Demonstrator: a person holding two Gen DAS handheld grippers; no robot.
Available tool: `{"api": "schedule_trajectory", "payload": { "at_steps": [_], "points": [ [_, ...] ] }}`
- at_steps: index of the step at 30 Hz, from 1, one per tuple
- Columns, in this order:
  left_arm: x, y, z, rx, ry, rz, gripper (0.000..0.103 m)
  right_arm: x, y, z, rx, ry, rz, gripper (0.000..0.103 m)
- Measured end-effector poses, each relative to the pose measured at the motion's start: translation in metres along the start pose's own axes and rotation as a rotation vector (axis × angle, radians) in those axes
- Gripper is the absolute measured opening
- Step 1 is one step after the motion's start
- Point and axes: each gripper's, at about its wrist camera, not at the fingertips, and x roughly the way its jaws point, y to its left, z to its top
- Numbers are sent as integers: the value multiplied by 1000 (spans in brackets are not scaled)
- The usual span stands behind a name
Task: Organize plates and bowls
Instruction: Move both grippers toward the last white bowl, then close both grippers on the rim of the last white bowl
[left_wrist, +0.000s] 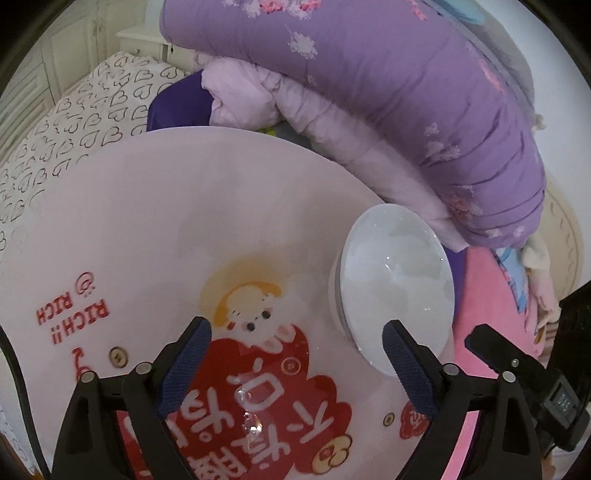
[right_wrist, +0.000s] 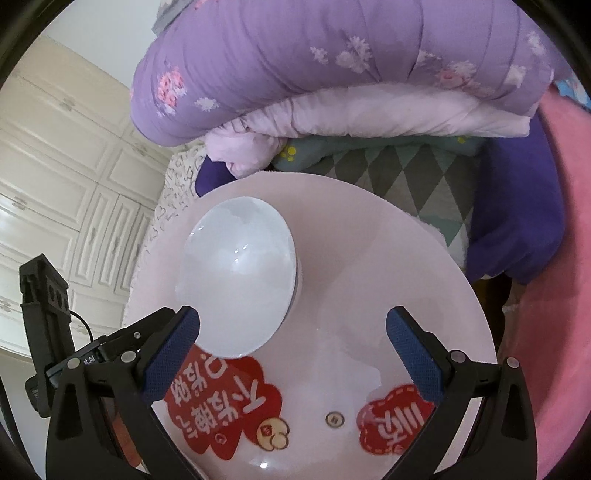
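Two grippers are held over a round table (left_wrist: 155, 206), both angled steeply down. Left gripper (left_wrist: 297, 354) is spread wide, nothing between its pads; the bowl (left_wrist: 397, 284) sits just right of it, possibly stacked on another. Right gripper (right_wrist: 293, 343) is equally wide and empty. The glossy bowl could be knocked off the nearby table edge by a careless approach.

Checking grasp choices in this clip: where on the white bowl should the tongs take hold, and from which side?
Grip the rim of the white bowl, one finger inside and one outside. It sits upright and empty on the round pink table, too wide to span. The left tongs are probably better placed: the near rim lies just beyond their right finger. Come down from above at the near edge.
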Motion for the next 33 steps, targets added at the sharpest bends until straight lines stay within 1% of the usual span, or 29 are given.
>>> {"api": "schedule_trajectory", "payload": {
  "at_steps": [3,5,7,11,12,14,15,16,17,19,20,21,22,23,27,33],
  "points": [
    [15,-2,6,-6,12,-10,81,8,-2,4,2,12,-13,96],
    [22,-1,8,-11,20,-17,72,13,-4,5,4,20,-16,93],
    [33,-1,11,-17,37,-24,67,16,-4,6,7,27,-13,87],
    [41,2,10,-23,47,-36,62,21,-3,6,-3,37,-5,80],
    [43,2,10,-24,48,-37,61,21,-2,6,-6,37,-3,76],
    [47,0,14,-24,51,-42,54,22,0,7,-11,36,-3,71],
    [46,-1,13,-24,49,-43,52,23,1,8,-17,36,-6,66],
    [47,-1,14,-24,45,-44,47,24,2,8,-20,37,-8,60],
    [47,-2,14,-21,42,-45,38,26,4,9,-26,43,-11,57],
    [52,-4,16,-12,49,-53,27,30,7,8,-29,55,-14,40],
    [52,-4,14,-12,53,-62,21,33,7,8,-26,60,-14,35],
    [54,-5,15,-13,57,-75,18,35,8,7,-24,63,-12,25],
    [54,-6,15,-12,57,-82,10,37,9,7,-25,65,-15,16],
    [53,-7,15,-7,53,-76,11,37,10,6,-30,58,-35,15],
    [52,-8,12,-5,39,-67,10,37,12,4,-31,48,-63,13],
    [43,-9,2,1,46,-65,10,32,15,-3,-32,49,-70,13]
  ]
}}
